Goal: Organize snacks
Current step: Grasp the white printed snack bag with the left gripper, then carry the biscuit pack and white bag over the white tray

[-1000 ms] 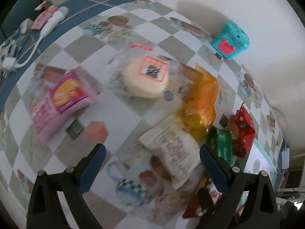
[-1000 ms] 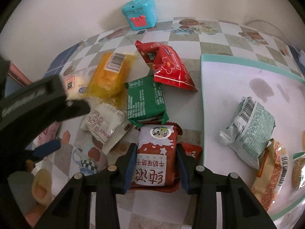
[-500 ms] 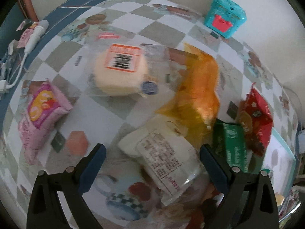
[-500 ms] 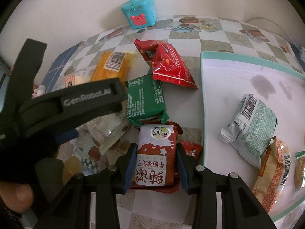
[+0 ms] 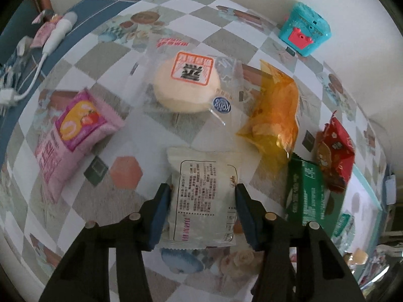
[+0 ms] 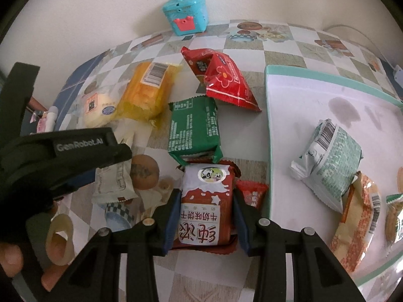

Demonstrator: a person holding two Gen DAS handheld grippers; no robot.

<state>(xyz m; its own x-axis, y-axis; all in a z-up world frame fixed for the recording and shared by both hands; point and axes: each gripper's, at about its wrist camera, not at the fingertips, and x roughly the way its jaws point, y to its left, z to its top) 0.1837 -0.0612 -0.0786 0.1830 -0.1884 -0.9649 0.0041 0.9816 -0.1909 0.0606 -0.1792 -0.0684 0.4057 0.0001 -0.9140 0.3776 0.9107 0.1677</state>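
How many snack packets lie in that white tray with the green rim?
3: a pale green packet in the middle, an orange packet nearer, a darker green one cut off at right; more may be hidden.

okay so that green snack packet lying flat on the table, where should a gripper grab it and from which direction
Take the green packet across its two long side edges near the middle, coming straight down from above. It lies flat with the crimped ends at top and bottom, so the sides give the narrower span. The red bag sits just beyond its far end and the brown milk biscuit pack overlaps its near end.
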